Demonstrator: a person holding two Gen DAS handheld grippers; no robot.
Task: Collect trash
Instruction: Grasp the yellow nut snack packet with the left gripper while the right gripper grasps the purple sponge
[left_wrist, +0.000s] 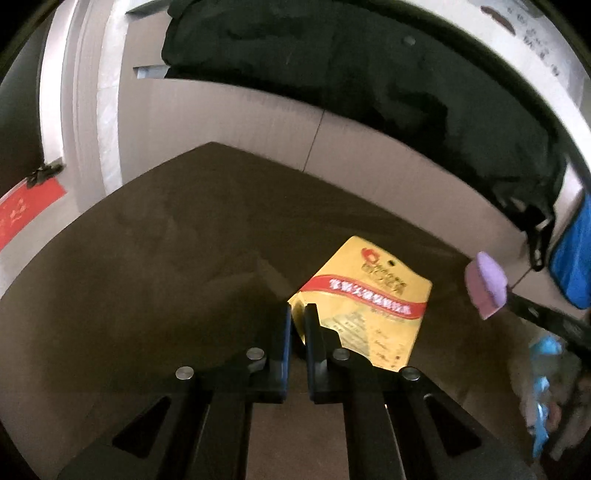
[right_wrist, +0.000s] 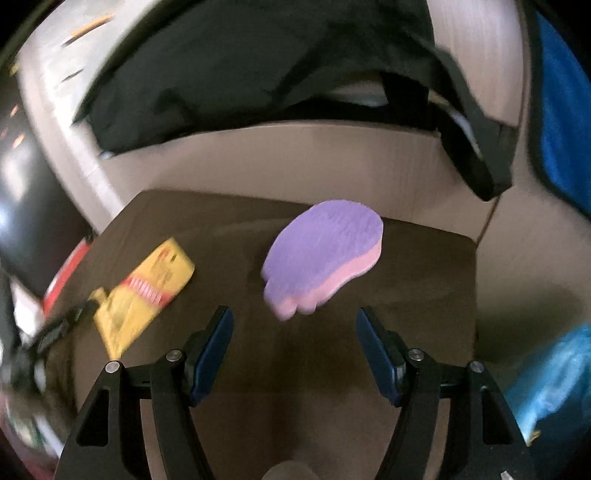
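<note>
A yellow packet with a red band (left_wrist: 373, 295) lies on the dark brown table (left_wrist: 177, 251). My left gripper (left_wrist: 298, 314) is shut on the packet's near corner. The packet also shows in the right wrist view (right_wrist: 142, 291), with the left gripper at its lower end. A purple and pink foot-shaped sponge (right_wrist: 327, 254) lies on the table just beyond my right gripper (right_wrist: 293, 321), which is open and empty. The sponge shows at the right of the left wrist view (left_wrist: 485, 284).
A black bag (left_wrist: 351, 81) hangs over the cardboard wall (left_wrist: 258, 122) behind the table; it also shows in the right wrist view (right_wrist: 258, 62). A blue plastic bag (right_wrist: 550, 387) sits off the table's right side. A blue cloth (right_wrist: 561, 122) hangs at the far right.
</note>
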